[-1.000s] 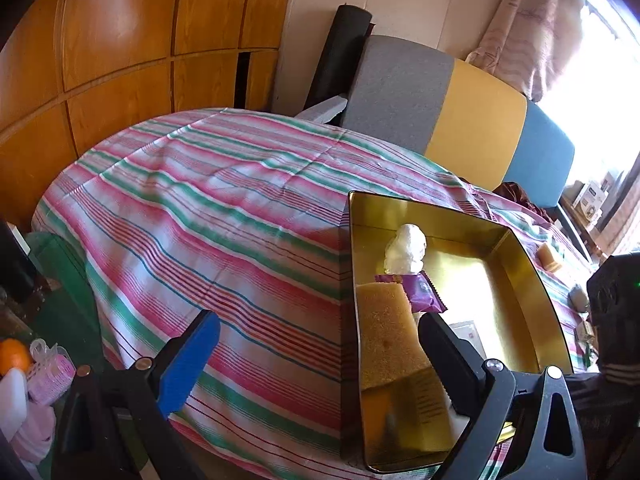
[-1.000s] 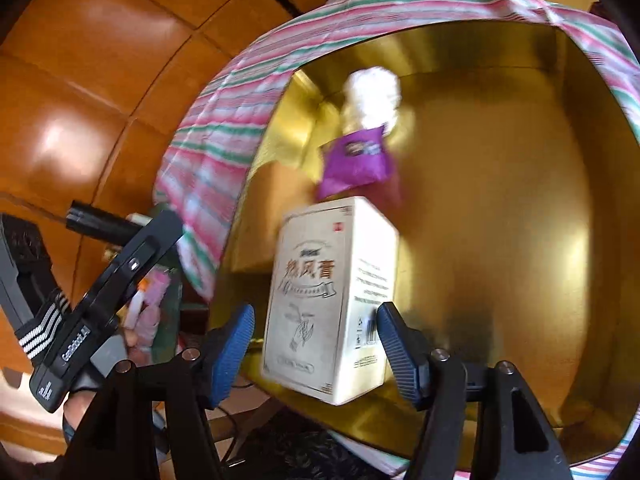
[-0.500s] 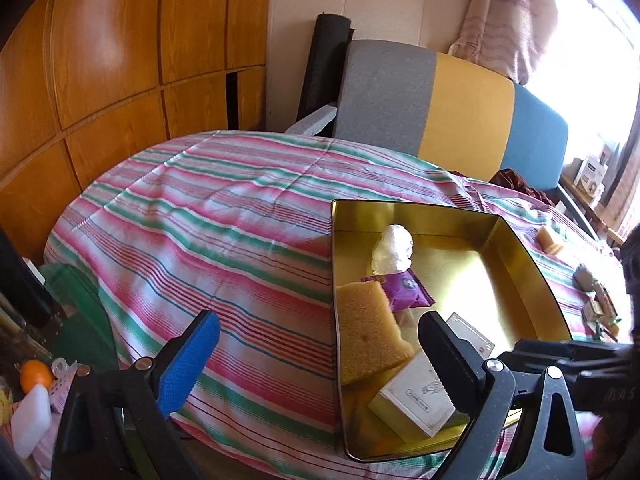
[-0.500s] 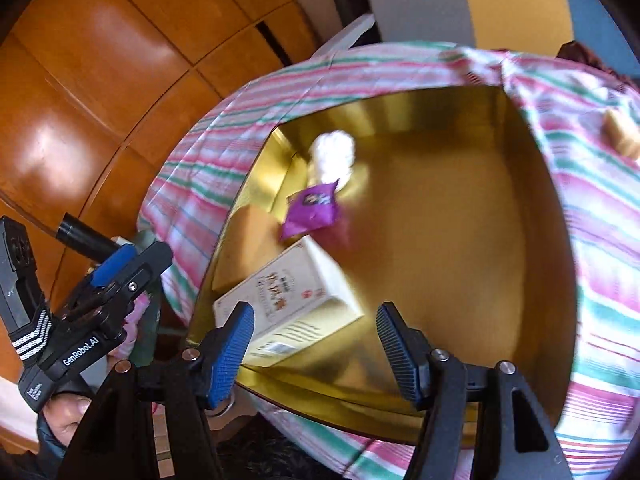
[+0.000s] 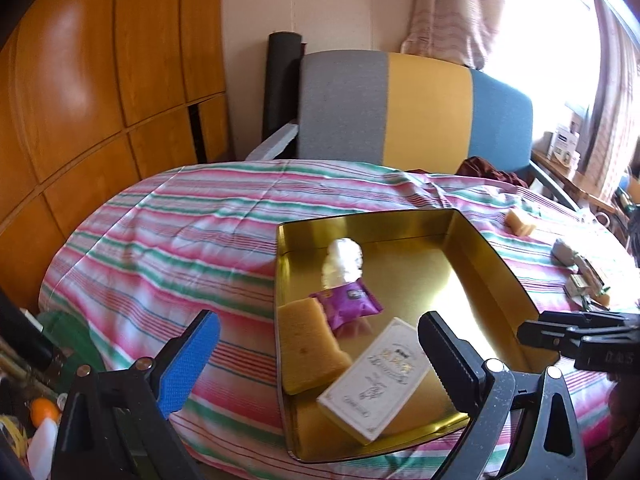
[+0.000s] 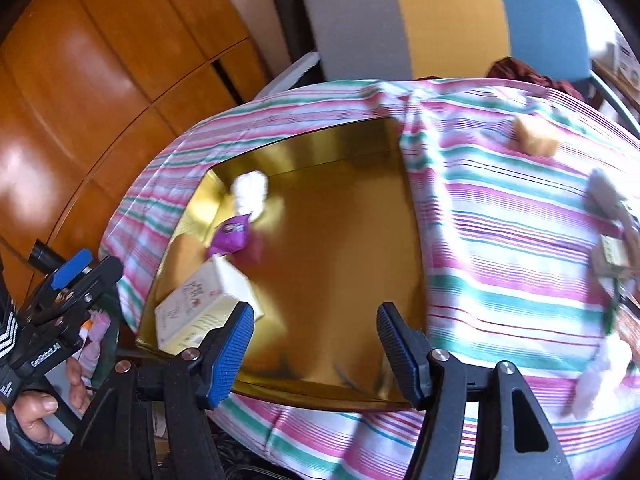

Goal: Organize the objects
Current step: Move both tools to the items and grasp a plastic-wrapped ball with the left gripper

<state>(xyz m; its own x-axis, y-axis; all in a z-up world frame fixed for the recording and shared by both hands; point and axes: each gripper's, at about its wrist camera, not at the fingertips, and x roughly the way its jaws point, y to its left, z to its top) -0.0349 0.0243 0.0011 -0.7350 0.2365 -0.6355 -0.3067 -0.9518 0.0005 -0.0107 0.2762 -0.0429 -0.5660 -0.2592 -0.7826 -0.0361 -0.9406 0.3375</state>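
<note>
Cream box (image 6: 200, 304) lies in gold tray (image 6: 352, 152), left of open-jawed right gripper (image 6: 316, 344)

Your left wrist camera looks down from the near edge over the pink-and-green striped tablecloth (image 5: 168, 240) toward the far chair. Your right wrist camera tilts steeper, closer above. Both share the shallow gold metal tray (image 5: 496, 264) (image 6: 412, 216).

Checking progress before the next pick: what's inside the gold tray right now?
In the gold tray: a white wad, a purple packet, a tan sponge and a white box lying flat. The left gripper's finger hides part of the tray floor.
</note>
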